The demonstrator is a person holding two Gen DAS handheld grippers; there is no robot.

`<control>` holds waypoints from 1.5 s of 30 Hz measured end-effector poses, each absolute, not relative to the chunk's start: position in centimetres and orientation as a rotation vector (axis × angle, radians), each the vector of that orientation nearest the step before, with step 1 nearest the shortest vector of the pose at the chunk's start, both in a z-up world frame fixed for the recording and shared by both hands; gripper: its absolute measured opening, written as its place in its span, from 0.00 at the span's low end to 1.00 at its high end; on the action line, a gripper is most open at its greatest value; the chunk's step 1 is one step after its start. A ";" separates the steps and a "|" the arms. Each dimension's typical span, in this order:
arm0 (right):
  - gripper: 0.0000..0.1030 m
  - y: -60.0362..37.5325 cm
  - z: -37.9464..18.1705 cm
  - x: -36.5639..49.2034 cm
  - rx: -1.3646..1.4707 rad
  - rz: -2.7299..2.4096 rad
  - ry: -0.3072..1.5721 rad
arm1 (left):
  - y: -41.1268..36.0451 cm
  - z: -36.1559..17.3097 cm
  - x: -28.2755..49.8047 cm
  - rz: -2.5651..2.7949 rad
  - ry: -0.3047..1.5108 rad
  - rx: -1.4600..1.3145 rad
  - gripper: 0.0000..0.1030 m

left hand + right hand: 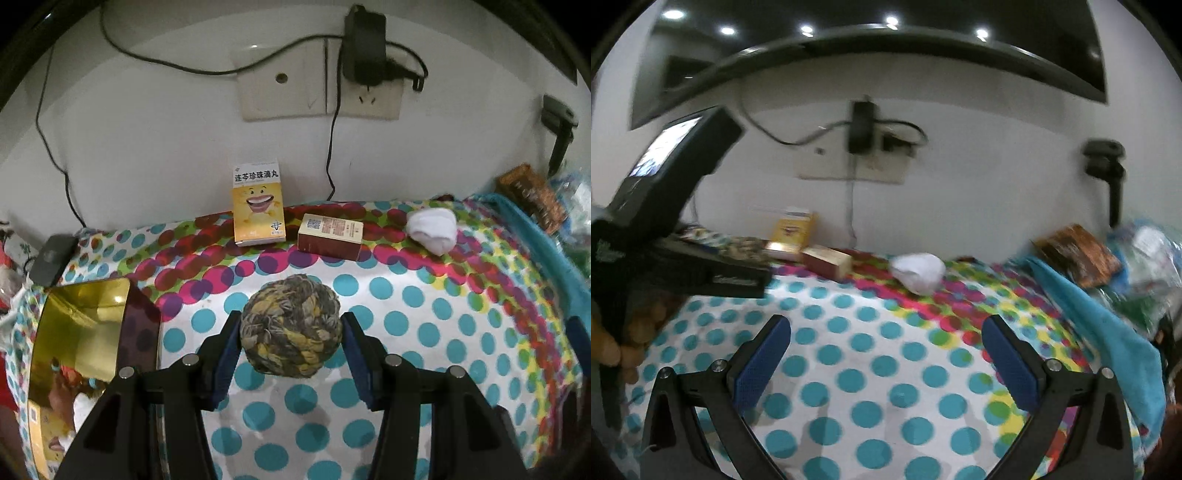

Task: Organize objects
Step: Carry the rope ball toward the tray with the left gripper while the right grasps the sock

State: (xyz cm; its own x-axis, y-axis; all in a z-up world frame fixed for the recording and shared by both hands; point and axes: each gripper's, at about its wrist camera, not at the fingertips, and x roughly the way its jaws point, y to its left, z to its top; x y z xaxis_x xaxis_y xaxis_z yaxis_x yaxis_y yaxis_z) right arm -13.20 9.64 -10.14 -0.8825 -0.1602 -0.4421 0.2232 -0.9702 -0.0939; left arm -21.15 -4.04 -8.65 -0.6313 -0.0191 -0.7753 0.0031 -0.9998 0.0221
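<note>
My left gripper point(290, 326) is shut on a woven rope ball point(290, 325) of yellow, grey and brown, held above the dotted cloth. An open gold tin point(81, 332) stands at the left. A yellow medicine box point(258, 203) stands upright by the wall, a red and cream box point(330, 236) lies beside it, and a white rolled sock point(432, 225) lies to the right. My right gripper point(886, 328) is open and empty over the cloth, with the sock point(918, 271) and the red box point(827, 264) ahead of it.
The polka-dot cloth point(424, 332) covers the surface. A blue cloth point(1100, 321), a brown packet point(1078, 258) and plastic bags lie at the right edge. A wall socket with a charger point(364, 48) and cables is behind. A black device point(53, 254) lies at the far left.
</note>
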 end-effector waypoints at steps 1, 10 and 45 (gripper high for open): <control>1.00 9.4 -10.1 -13.0 0.644 -2.878 0.231 | -4.2 -8.5 -20.9 -2.826 -0.017 1.340 0.52; 1.00 9.4 -10.5 -13.6 0.693 -2.846 0.202 | -6.2 -7.2 -17.1 -2.806 0.098 1.296 0.52; 0.77 9.5 -13.8 -32.6 1.173 -2.776 0.168 | -18.3 -4.9 -4.8 -2.596 0.279 1.250 0.52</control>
